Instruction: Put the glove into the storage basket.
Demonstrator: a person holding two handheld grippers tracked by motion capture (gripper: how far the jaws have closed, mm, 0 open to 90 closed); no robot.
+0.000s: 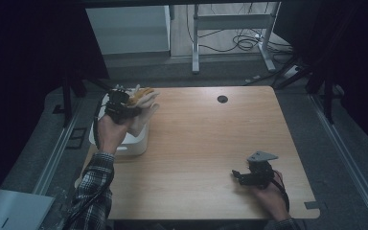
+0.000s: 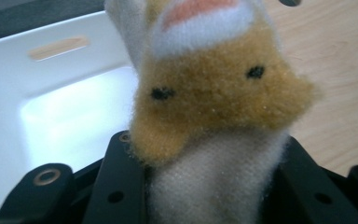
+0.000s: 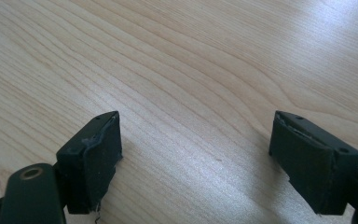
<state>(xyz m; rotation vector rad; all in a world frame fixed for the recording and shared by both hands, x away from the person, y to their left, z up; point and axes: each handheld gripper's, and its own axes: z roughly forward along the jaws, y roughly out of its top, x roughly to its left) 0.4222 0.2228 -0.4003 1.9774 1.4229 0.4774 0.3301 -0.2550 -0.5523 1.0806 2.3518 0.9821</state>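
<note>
Left gripper (image 2: 205, 186) pinches one plush toy (image 2: 214, 102) between its jaws, tan face with two black eyes, white body clamped at the base. Just behind and under the toy: one white bin (image 2: 51, 93), toy held above its rim. Right gripper (image 3: 196, 158) jaws spread wide, nothing between, resting low over bare wooden table (image 3: 191, 70), well apart from the toy.

Fuzzy plush toy (image 2: 214, 107), glossy white plastic bin (image 2: 51, 93); matt wood table (image 3: 191, 70)
</note>
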